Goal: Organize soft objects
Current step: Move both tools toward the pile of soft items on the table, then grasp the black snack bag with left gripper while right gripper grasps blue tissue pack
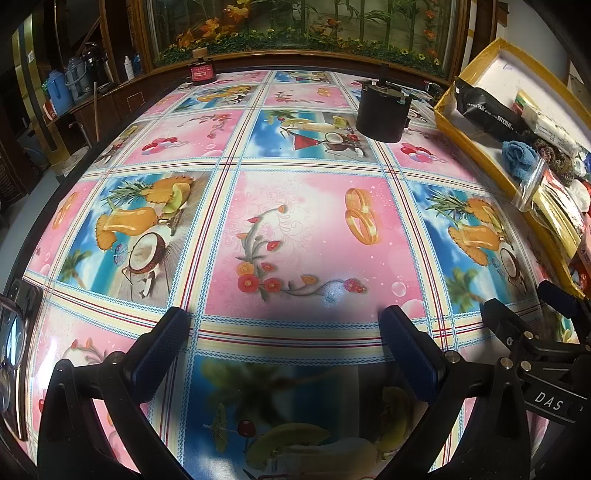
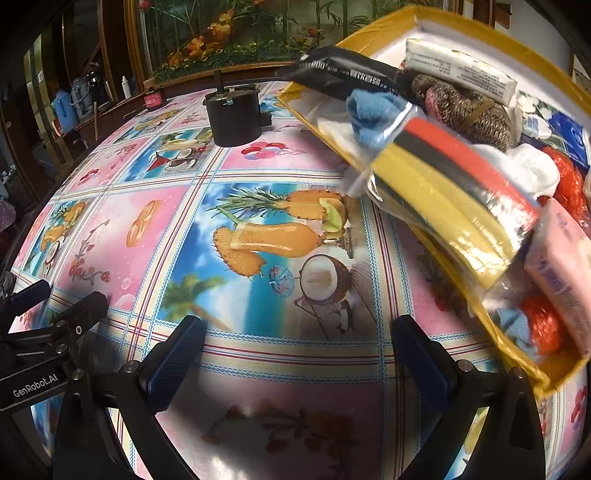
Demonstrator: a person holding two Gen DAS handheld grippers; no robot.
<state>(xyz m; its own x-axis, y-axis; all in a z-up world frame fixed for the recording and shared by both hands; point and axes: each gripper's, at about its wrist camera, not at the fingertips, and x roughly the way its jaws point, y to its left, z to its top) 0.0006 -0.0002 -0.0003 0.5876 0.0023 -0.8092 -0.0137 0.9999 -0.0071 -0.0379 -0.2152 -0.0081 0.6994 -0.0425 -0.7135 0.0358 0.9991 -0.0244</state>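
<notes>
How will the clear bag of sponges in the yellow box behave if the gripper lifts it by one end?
The bag of sponges probably weighs little, since it holds foam pads. Its glossy plastic looks slippery, so fingers may slide. The loose end hanging over the yellow box rim would likely flop.

Bright overhead glare — fisheye-warped, dark blurred edges

A home: patterned tablecloth (image 1: 295, 229), thermos flasks (image 1: 75, 79), planted glass cabinet (image 1: 295, 29).
</notes>
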